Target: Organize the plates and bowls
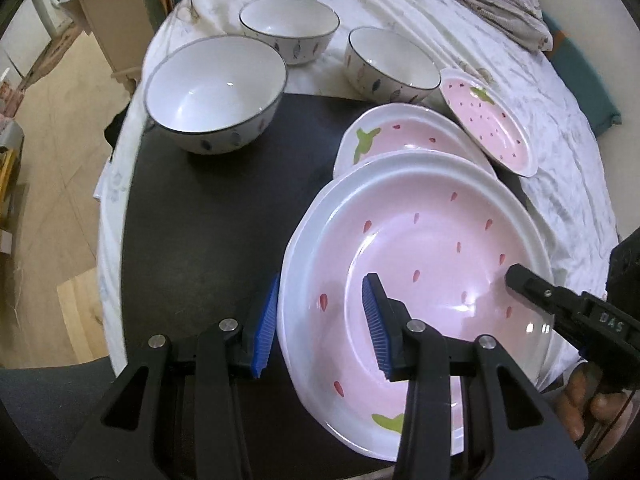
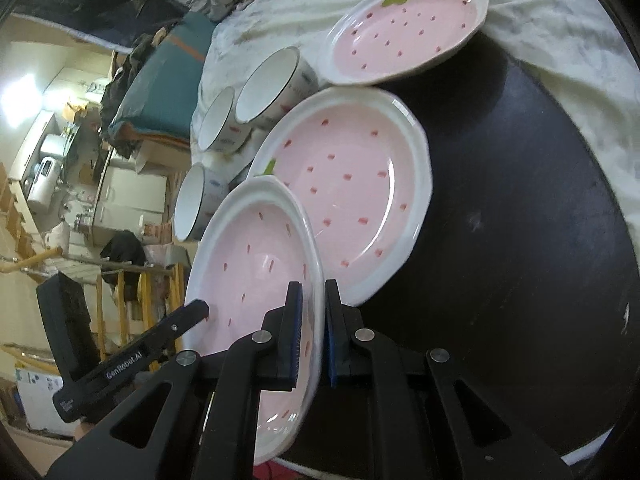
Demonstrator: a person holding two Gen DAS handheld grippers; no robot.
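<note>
Left of the held plate (image 1: 420, 240) stand three bowls (image 1: 216, 92). The left gripper (image 1: 324, 324) clamps the plate's left rim, one pad outside, one inside. The right gripper (image 2: 314, 336) is clamped on its right rim. Behind it lie a second plate (image 2: 352, 184) and a small plate (image 2: 408, 28), all on the dark mat (image 1: 208, 208).

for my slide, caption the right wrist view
Right gripper clamps a pink plate's rim; two more plates behind.
</note>
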